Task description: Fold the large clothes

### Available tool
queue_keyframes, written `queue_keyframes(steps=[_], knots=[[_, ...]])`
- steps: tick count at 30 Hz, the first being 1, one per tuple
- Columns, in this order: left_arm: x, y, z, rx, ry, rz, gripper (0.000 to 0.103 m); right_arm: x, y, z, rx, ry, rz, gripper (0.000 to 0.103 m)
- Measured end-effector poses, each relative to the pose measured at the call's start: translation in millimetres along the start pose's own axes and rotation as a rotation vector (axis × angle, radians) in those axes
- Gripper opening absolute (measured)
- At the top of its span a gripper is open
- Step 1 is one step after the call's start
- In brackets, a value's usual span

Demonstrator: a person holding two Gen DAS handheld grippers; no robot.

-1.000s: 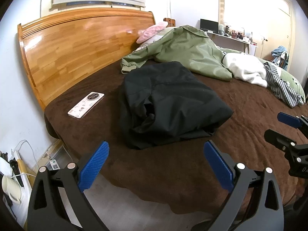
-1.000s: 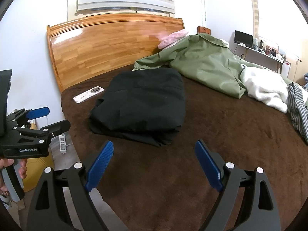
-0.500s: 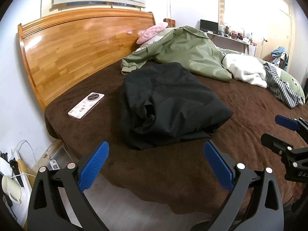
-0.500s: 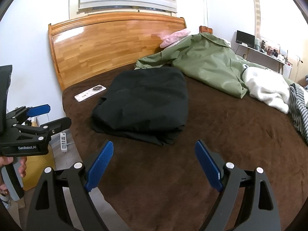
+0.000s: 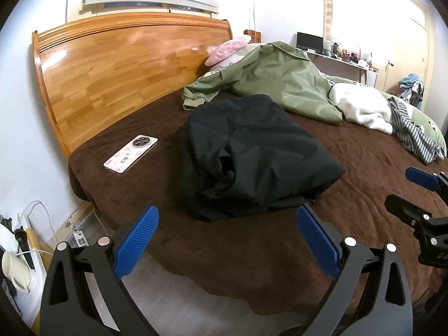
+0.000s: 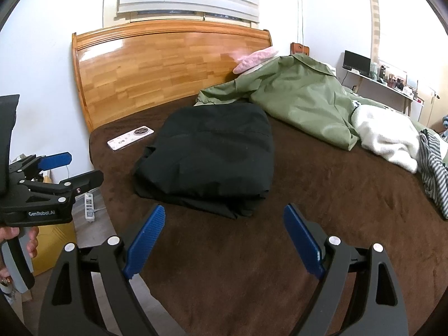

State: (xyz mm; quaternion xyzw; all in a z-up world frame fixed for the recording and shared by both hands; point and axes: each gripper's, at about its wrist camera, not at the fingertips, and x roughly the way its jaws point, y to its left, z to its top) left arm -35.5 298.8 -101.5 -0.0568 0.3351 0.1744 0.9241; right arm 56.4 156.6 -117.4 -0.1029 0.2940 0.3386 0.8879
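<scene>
Black, slick-fabric jacket (image 5: 252,156) seen folded into rough bundle on brown plush bedspread (image 5: 252,240), near headboard end. Left gripper (image 5: 225,238) held spread, nothing pinched; right gripper (image 6: 222,238) likewise spread (both short of bundle). Olive-green coat (image 6: 302,98) heaped unfolded behind, judged next. Risk: slippery bundle may be dragged open if coat is pulled across it; white patterned phone (image 5: 130,154) just beside could be swept off. "GenRobot.AI" read on left gripper body.
</scene>
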Motion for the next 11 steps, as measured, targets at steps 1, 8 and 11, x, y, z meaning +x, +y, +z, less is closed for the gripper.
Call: queue_keyframes(steps=[1,8,11], knots=[[0.3,0.2,0.1,-0.005,0.002,-0.001,0.096,-0.2,0.4,0.0,0.001,0.000,0.000,0.086],[1.1,2.2,0.3,-0.011,0.011,-0.001,0.096,2.3,-0.4,0.8,-0.004,0.006,0.007,0.086],[1.3,2.9,0.7,-0.010,0.011,-0.003,0.096,2.2,-0.7,1.9,-0.004,0.003,0.010,0.086]])
